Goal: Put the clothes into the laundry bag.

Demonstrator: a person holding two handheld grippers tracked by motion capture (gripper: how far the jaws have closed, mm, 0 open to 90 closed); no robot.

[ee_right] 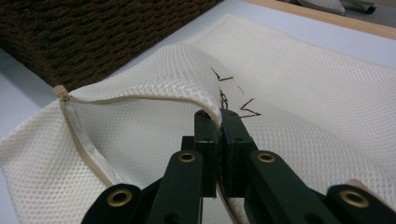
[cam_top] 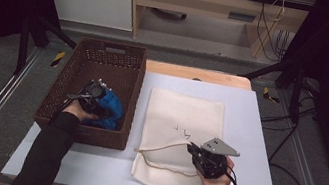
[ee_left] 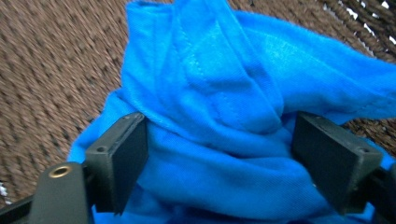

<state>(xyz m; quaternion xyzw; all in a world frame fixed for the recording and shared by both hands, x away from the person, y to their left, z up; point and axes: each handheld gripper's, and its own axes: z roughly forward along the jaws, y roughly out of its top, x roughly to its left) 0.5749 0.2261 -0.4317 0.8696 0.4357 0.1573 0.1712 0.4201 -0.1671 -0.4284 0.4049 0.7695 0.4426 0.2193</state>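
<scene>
A bright blue cloth (cam_top: 110, 110) (ee_left: 219, 79) lies bunched in the brown woven basket (cam_top: 109, 49) at the table's left. My left gripper (cam_top: 101, 104) (ee_left: 217, 140) reaches down into the basket, its jaws standing wide on either side of the cloth's bulge. A cream mesh bag (cam_top: 184, 111) (ee_right: 303, 88) lies flat on the table beside the basket. My right gripper (cam_top: 191, 149) (ee_right: 219, 116) is shut on the bag's upper zip edge (ee_right: 140, 99) and holds it lifted, so the mouth gapes toward the basket.
The basket's woven wall (ee_right: 93, 32) stands just beyond the bag's open mouth. The pale table top (cam_top: 256, 138) has bare room right of the bag. A wooden edge (cam_top: 196, 73) runs behind it. Cables trail from both grippers.
</scene>
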